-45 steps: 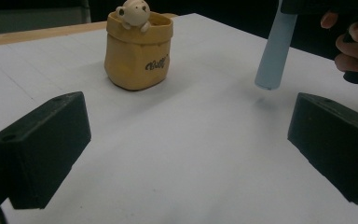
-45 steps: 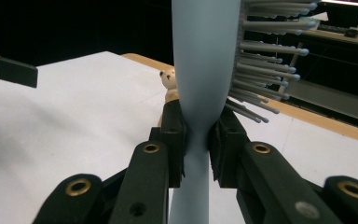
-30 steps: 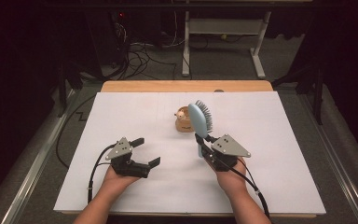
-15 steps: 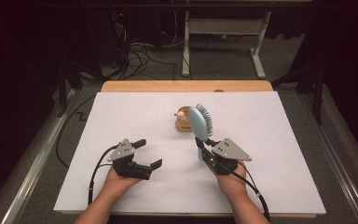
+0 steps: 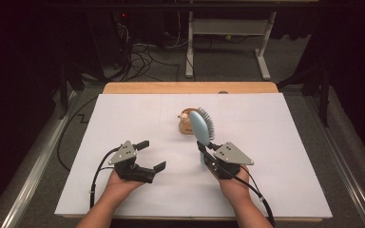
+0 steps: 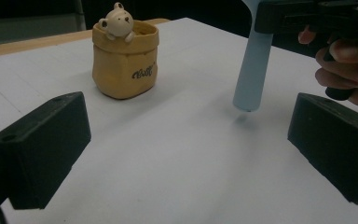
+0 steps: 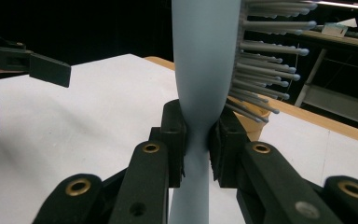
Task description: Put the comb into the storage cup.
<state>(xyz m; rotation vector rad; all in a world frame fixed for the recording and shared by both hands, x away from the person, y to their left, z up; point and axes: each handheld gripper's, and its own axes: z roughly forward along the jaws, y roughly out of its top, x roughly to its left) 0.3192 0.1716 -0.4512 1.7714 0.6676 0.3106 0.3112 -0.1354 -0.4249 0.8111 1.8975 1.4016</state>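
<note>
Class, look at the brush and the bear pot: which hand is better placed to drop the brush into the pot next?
Right, probably. The right tool is already shut on the blue hairbrush, upright just in front of the bear pot. The left tool is open, holds nothing, and sits farther from the pot.

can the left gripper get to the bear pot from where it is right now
Probably yes. The left gripper is open and holds nothing, and bare white table lies between it and the bear pot. The blue hairbrush, clamped in the right gripper, stands off to one side.
</note>
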